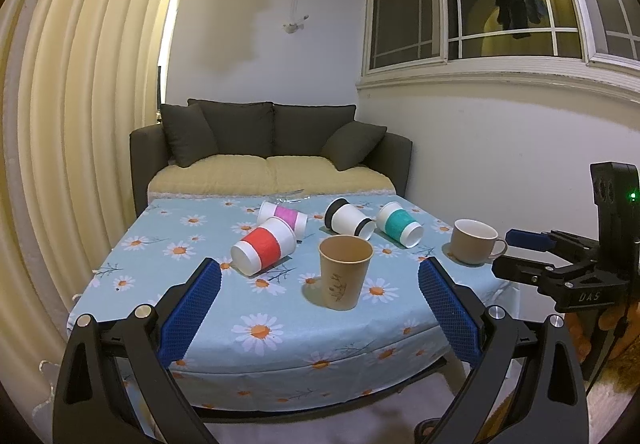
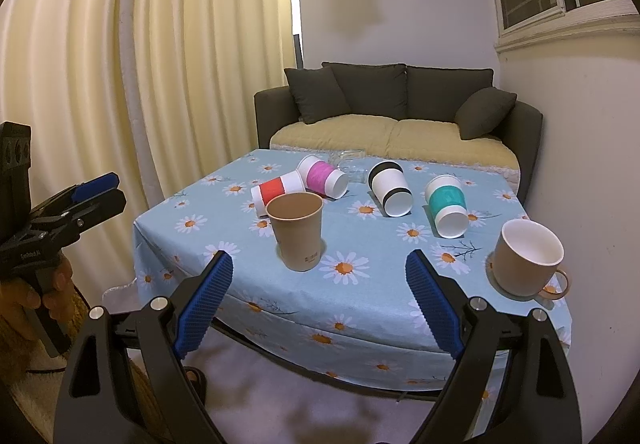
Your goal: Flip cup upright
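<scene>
Several paper cups lie on their sides on the daisy tablecloth [image 1: 132, 244]: a red-banded cup [image 1: 264, 247] [image 2: 277, 191], a pink-banded cup [image 1: 285, 218] [image 2: 323, 175], a black-banded cup [image 1: 349, 222] [image 2: 390, 188] and a teal-banded cup [image 1: 400, 224] [image 2: 447, 205]. A brown paper cup [image 1: 345, 272] [image 2: 298, 231] and a beige mug [image 1: 474, 242] [image 2: 527, 259] stand upright. My left gripper [image 1: 319, 276] is open and empty, short of the table's near edge. My right gripper [image 2: 319, 267] is open and empty, also short of the edge.
A dark sofa [image 1: 272, 147] [image 2: 396, 107] stands behind the table. Curtains [image 1: 80, 103] hang at the left and a wall [image 1: 500, 147] runs along the right. A clear glass item [image 2: 349, 159] sits at the table's far edge.
</scene>
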A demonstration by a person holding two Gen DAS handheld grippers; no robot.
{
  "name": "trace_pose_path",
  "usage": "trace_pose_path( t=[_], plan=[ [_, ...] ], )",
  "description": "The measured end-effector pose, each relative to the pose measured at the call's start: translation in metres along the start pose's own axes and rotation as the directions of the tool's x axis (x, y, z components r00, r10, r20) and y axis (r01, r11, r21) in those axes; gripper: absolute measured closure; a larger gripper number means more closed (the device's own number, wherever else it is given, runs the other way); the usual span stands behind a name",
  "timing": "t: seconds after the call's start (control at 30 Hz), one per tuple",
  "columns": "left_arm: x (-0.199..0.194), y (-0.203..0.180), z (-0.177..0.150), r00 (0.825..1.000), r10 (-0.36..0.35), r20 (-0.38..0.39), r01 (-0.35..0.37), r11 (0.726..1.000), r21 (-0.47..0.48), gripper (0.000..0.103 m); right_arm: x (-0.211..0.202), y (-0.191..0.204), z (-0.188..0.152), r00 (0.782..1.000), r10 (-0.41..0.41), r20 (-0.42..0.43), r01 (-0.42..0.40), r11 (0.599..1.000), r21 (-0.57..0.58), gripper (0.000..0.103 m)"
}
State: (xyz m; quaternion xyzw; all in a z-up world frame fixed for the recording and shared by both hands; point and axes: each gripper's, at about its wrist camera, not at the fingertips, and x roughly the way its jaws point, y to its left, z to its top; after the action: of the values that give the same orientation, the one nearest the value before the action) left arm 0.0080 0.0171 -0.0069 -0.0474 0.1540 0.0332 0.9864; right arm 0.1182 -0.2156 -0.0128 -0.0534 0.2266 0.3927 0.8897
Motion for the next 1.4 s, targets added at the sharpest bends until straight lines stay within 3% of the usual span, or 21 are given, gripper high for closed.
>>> trace_pose_path(
  t=[0.6,1.4],
  plan=[
    [0.0046,-0.0048,-0.0027,1.000,-0.010,-0.023,0.011,1.000,0.020,0.006,-0.0009,-0.0039,-0.0009,1.000,-0.014,0.005,0.014,1.000,0.005,0.015],
    [0.0045,-0.0036,-0.0023,1.000,-0.007,-0.028,0.008,1.000,0.017,0.006,-0.0063,-0.0029,-0.0032,0.989,-0.146,0.014,0.146,0.989,0.000,0.014]
  ],
)
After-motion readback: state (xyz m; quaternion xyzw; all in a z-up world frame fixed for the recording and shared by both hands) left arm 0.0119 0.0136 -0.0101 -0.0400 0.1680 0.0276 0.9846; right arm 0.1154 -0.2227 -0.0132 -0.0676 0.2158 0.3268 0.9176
